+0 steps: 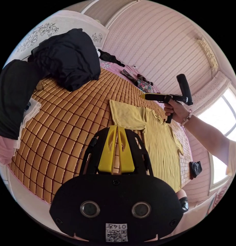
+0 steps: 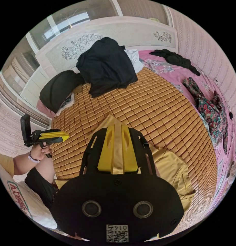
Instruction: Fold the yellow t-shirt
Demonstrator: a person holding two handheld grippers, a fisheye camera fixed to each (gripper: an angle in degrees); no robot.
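Two grippers hang above the bed, neither holding anything. My left gripper (image 1: pixel 117 128) has its jaws nearly together and empty, poised just short of one sleeve of the yellow t-shirt (image 1: pixel 161 143), which lies flat on the woven mat (image 1: pixel 61 133), its long axis running away toward the near bed edge. My right gripper (image 2: pixel 117 128), jaws slightly apart, hovers over the collar end. I judge the left nearer that sleeve. Open mat lies beside the shirt; black clothes (image 1: pixel 66 56) sit well apart.

Bare bamboo mat (image 2: pixel 158 107) around yellow t-shirt (image 1: pixel 161 143), black clothes heap (image 2: pixel 106 65) beyond
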